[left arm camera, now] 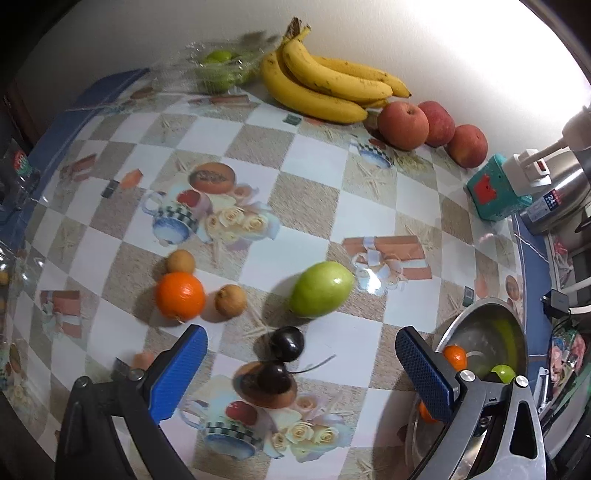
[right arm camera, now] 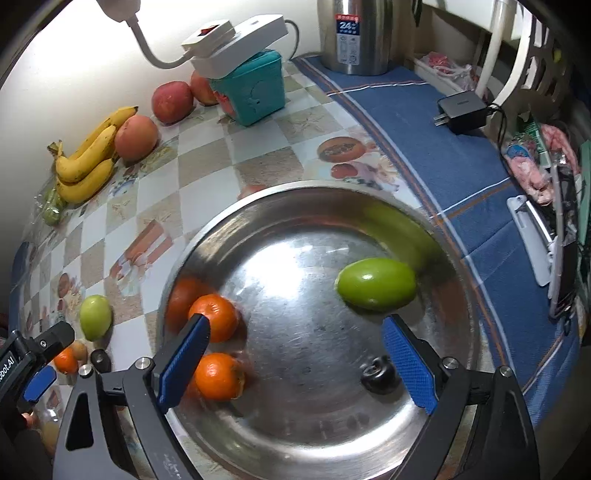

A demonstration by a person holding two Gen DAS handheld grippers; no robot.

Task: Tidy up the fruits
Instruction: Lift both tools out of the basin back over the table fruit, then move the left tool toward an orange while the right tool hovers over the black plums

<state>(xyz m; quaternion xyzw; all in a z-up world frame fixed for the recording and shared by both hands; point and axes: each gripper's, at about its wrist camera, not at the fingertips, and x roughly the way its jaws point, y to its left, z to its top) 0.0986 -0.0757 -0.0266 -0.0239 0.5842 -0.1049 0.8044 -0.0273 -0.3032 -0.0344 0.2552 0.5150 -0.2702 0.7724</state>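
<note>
Left hand-held gripper (left arm camera: 301,363): spread as wide as it goes, nothing held, blue pads either side of two dark round cherries (left arm camera: 286,343) lying on the desk.
Right hand-held gripper (right arm camera: 295,360): wide apart, empty, hanging over the round stainless steel basin (right arm camera: 295,435).
Fruit already in basin: two orange tangerines (right arm camera: 214,317) at the left, one green oval jujube (right arm camera: 376,282) at the far right, one dark cherry (right arm camera: 376,374) near the right pad.
Fruit left on desk: second green oval jujube (left arm camera: 321,288), orange tangerine (left arm camera: 180,295), two small tan round longans (left arm camera: 231,300), all just beyond the cherries.
Step in hand: probably picking up a cherry with the left.
Doing it well: centre on one cherry only, close gently on the body rather than the thin stem, lift clear before crossing right to the basin; likely to roll if nudged by a pad.
Far edge: bunch of yellow bananas (left arm camera: 325,85), three red apples (left arm camera: 404,125), green fruit in a clear bag (left arm camera: 218,68), all against the white wall.
Surface: desk (left arm camera: 314,166) under a glossy chequered cloth printed with cups and roses, slippery-looking, blue cloth at the right edge.
Room: teal box (right arm camera: 255,86) carrying a white power strip (right arm camera: 236,42), steel flask (right arm camera: 356,35), black charger (right arm camera: 461,112), clutter at the far right.
</note>
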